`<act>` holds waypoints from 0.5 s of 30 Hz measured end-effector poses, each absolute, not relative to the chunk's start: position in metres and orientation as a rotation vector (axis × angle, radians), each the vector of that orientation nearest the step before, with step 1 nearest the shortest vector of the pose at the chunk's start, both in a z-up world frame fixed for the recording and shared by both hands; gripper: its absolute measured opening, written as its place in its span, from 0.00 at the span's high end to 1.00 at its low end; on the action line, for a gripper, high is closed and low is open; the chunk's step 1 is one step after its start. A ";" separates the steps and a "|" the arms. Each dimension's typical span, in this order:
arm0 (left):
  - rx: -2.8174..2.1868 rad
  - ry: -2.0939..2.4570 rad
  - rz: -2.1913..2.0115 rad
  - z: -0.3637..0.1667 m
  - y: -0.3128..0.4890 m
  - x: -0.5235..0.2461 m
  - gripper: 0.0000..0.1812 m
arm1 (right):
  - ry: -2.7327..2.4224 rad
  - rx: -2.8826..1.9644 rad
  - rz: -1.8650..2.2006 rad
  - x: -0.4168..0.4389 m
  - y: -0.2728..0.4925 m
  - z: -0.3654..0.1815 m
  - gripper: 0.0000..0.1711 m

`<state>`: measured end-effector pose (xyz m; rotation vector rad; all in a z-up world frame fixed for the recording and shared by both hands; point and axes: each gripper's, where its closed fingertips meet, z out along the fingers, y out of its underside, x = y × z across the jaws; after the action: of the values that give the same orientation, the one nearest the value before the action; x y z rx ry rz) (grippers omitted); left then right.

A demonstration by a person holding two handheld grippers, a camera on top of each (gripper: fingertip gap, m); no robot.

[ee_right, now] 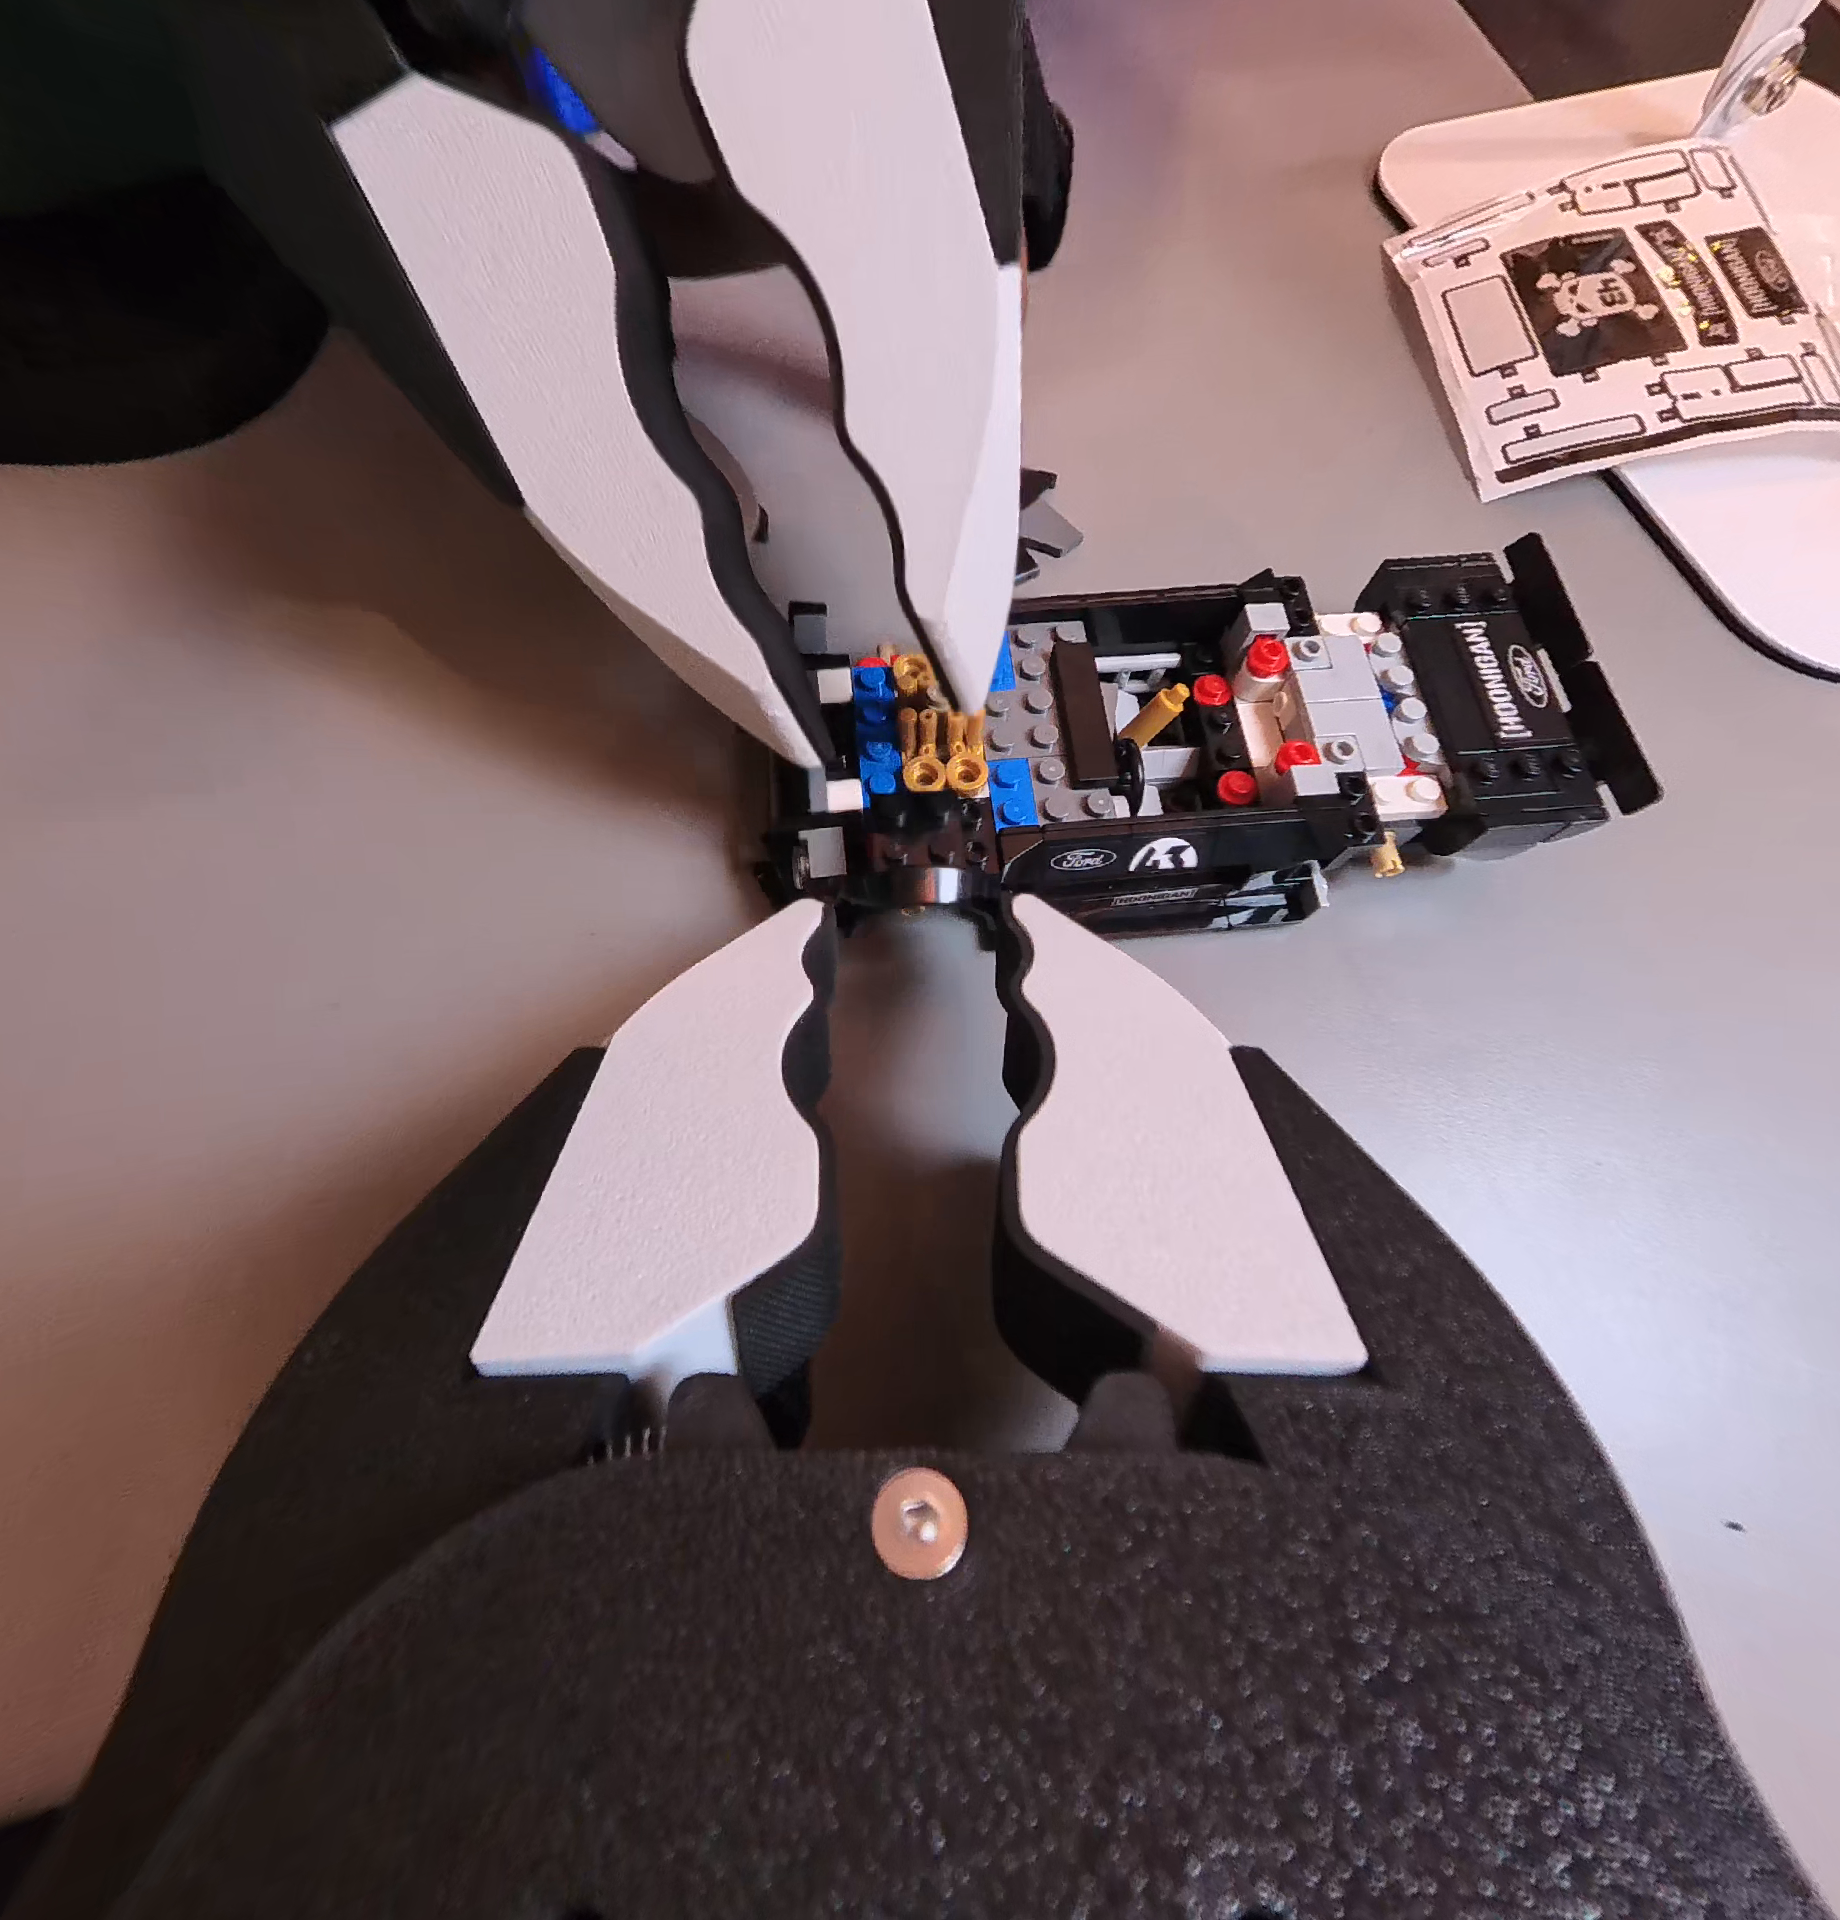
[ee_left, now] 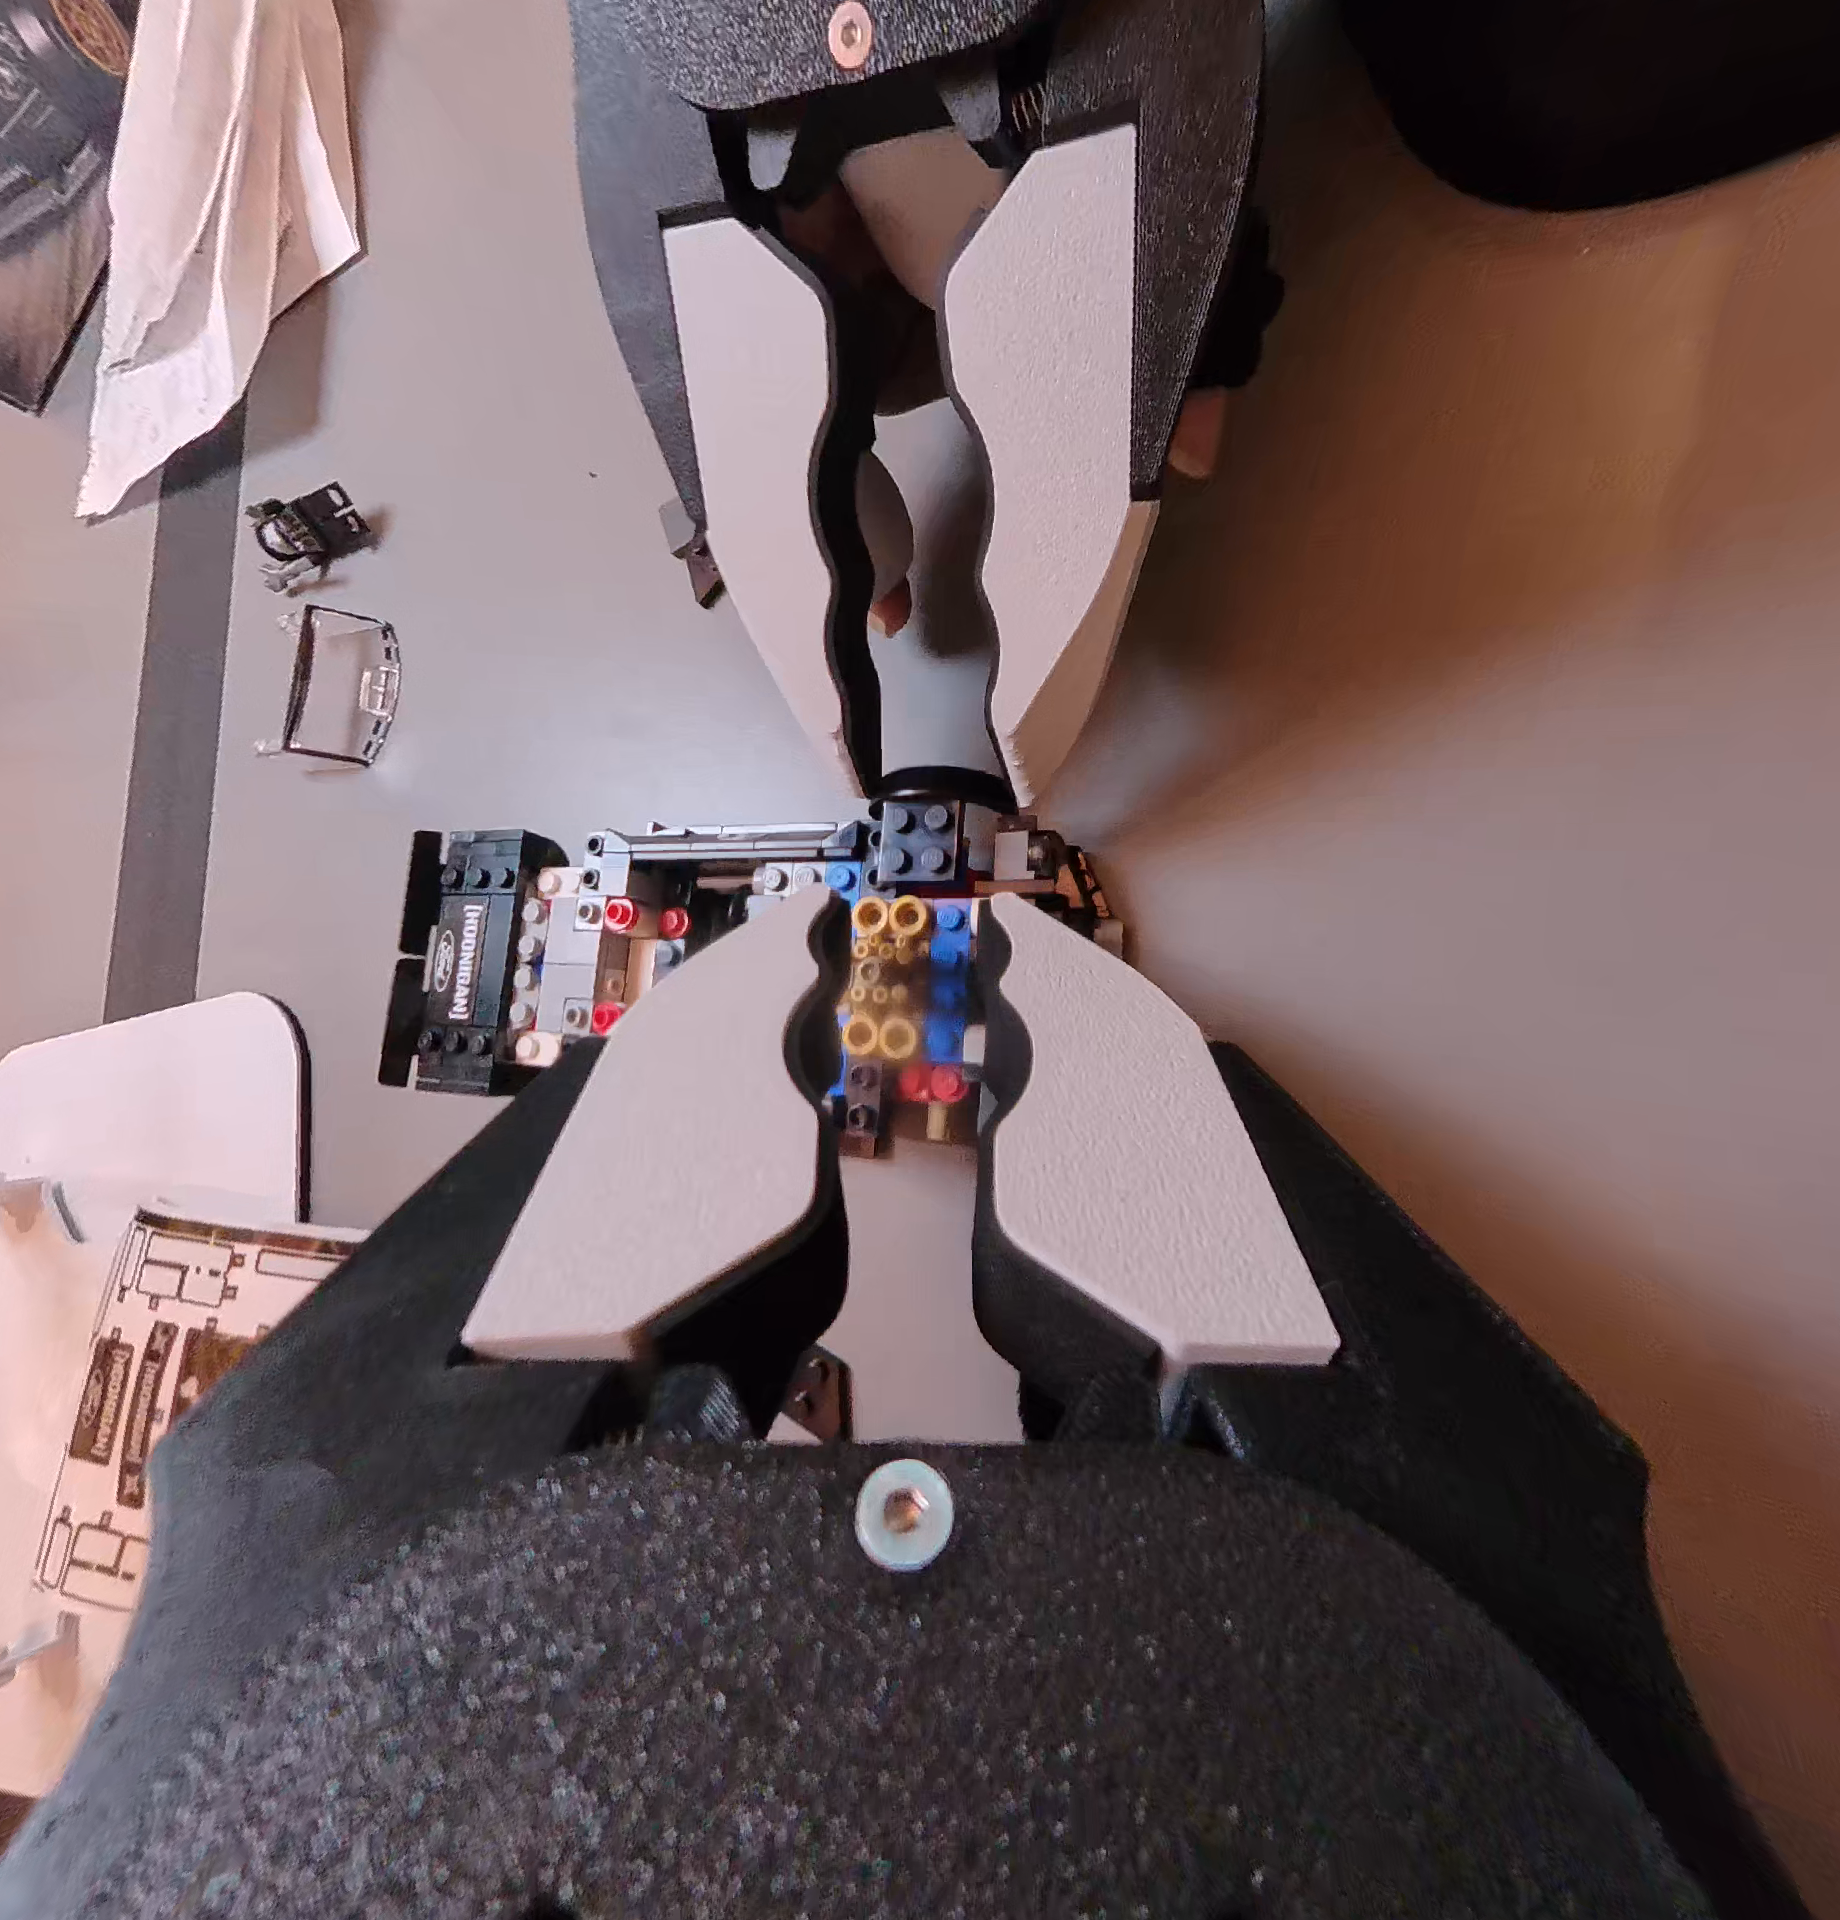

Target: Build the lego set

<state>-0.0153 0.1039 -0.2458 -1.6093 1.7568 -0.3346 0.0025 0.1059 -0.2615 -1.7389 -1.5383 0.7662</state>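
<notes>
l claw (ee_left: 905, 914) & r claw (ee_right: 911, 914) tip-to-tip, facing each other, jaws part-open.

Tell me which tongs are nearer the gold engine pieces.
Left. The left tongs straddle the gold engine pieces; the right tongs sit at the car's side.

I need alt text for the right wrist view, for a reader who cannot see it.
A half-built black Lego car lies on a grey table. The right gripper is at its wheel; the left gripper reaches down around its gold engine parts.

Half-built black lego car (ee_right: 1207, 748) on table
</notes>
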 end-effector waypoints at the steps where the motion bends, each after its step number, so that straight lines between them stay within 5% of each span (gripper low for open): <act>1: -1.617 1.750 -0.334 -0.244 0.104 -0.018 0.87 | -1.541 -1.738 0.759 0.003 0.106 -0.262 0.83; 15: -1.854 1.548 -0.386 -0.255 0.102 -0.074 0.80 | -1.585 -1.737 0.696 0.001 0.103 -0.265 0.83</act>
<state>-0.0743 0.1021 -0.2551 -1.8541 1.5484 -0.3861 0.0014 0.1031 -0.2654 -1.7371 -1.5855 0.6961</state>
